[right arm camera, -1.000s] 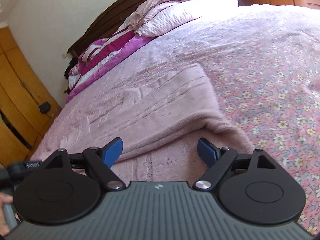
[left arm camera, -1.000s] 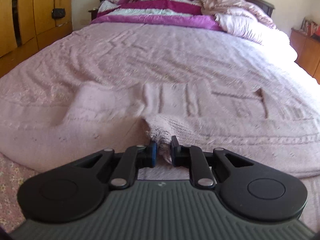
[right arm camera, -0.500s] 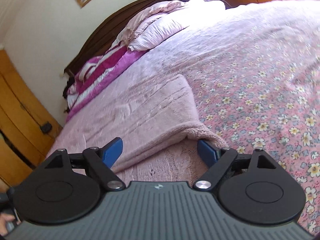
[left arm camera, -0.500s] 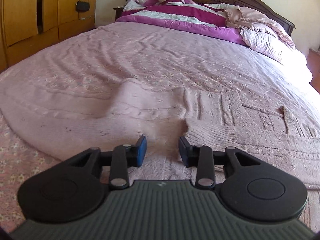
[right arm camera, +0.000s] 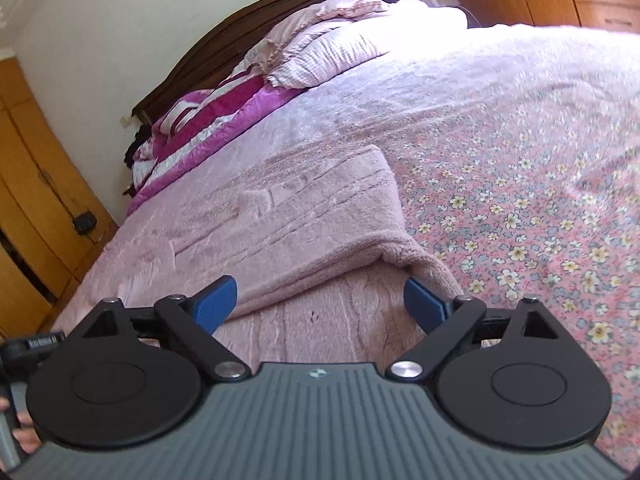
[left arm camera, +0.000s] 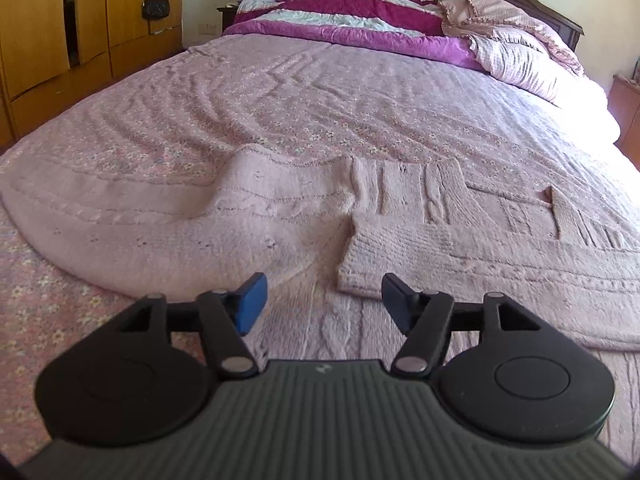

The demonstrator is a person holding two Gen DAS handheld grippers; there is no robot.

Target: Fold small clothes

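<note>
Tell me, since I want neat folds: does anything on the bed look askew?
Yes. The pink knit sweater lies unevenly: one flap is folded over with a slanted edge, and a ridge bunches up beside it.

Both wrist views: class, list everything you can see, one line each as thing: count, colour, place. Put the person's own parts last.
Knitted garment: one, pale pink, spread on the bed's near part, one side folded over.
Bedspread: one, pink with small flowers, covering the bed.
Quilt: one, magenta and white, bunched at the headboard.
Pillow: one, pale pink check, beside the quilt.
Headboard: one, dark wood, far end.
Wardrobe: one, light wood, alongside the bed.
Handbag: one, black, hanging on the wardrobe.
Left gripper: black, blue pads, opening, nothing clamped.
Right gripper: same, opening over the garment.
</note>
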